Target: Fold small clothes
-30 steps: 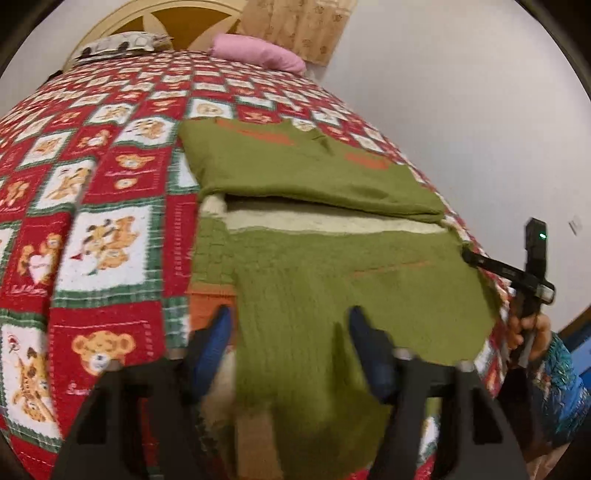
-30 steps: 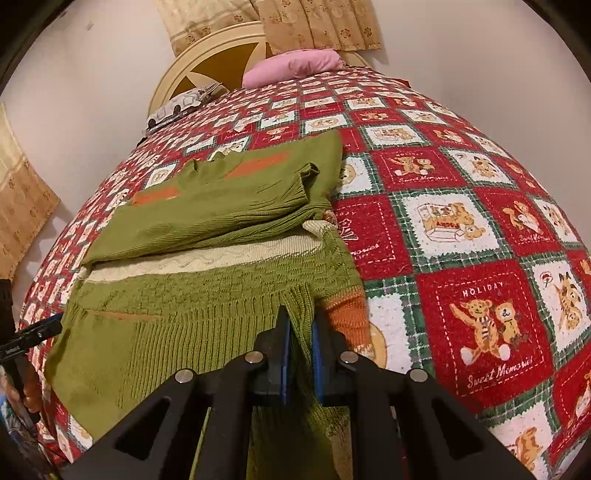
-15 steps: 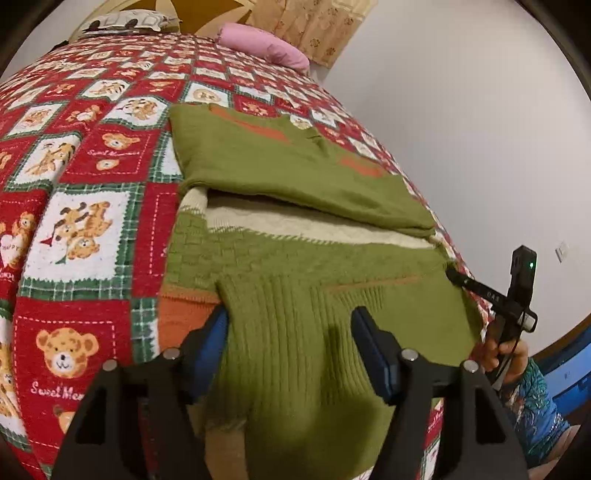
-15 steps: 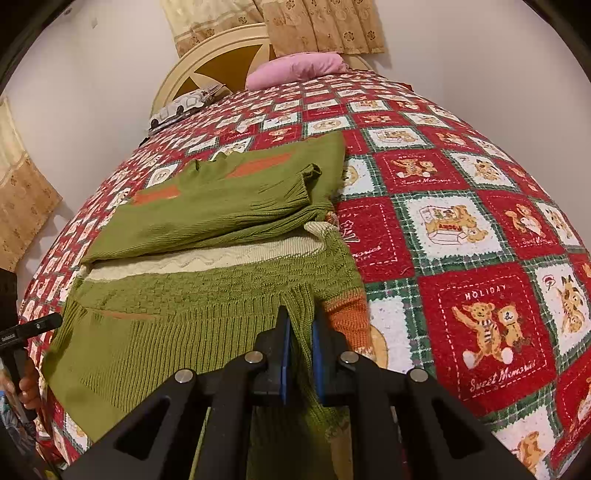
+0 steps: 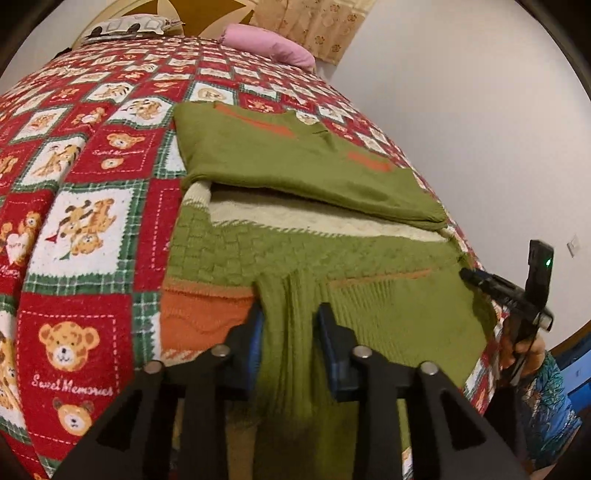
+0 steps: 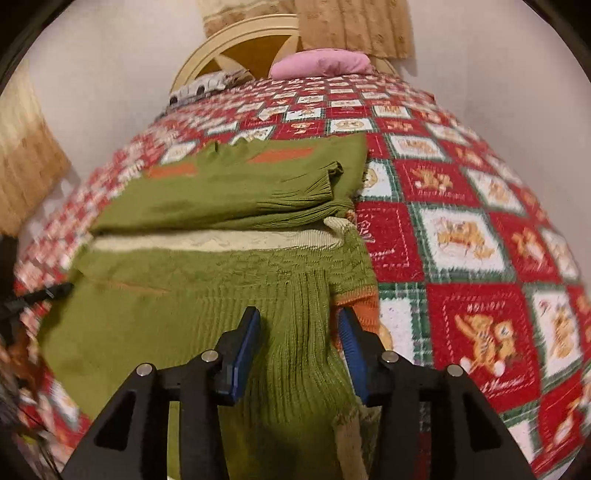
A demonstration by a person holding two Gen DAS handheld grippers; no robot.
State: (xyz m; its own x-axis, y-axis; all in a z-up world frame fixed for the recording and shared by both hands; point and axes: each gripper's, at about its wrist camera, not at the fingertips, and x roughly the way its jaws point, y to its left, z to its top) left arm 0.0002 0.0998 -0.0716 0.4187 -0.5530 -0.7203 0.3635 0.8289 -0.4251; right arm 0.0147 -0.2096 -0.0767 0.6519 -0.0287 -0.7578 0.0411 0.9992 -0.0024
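Sweater (image 5: 314, 258) lengthwise toward the headboard (image 6: 236, 48)

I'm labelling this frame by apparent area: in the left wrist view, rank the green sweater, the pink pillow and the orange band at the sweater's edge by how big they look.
1. Green sweater, largest by far.
2. Orange band.
3. Pink pillow, though it lies far from the camera, so it may really be bigger than the band.

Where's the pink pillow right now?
The pink pillow lies at the far end of the bed, top centre in the right wrist view, against the cream headboard and below the curtain, well beyond the green sweater.
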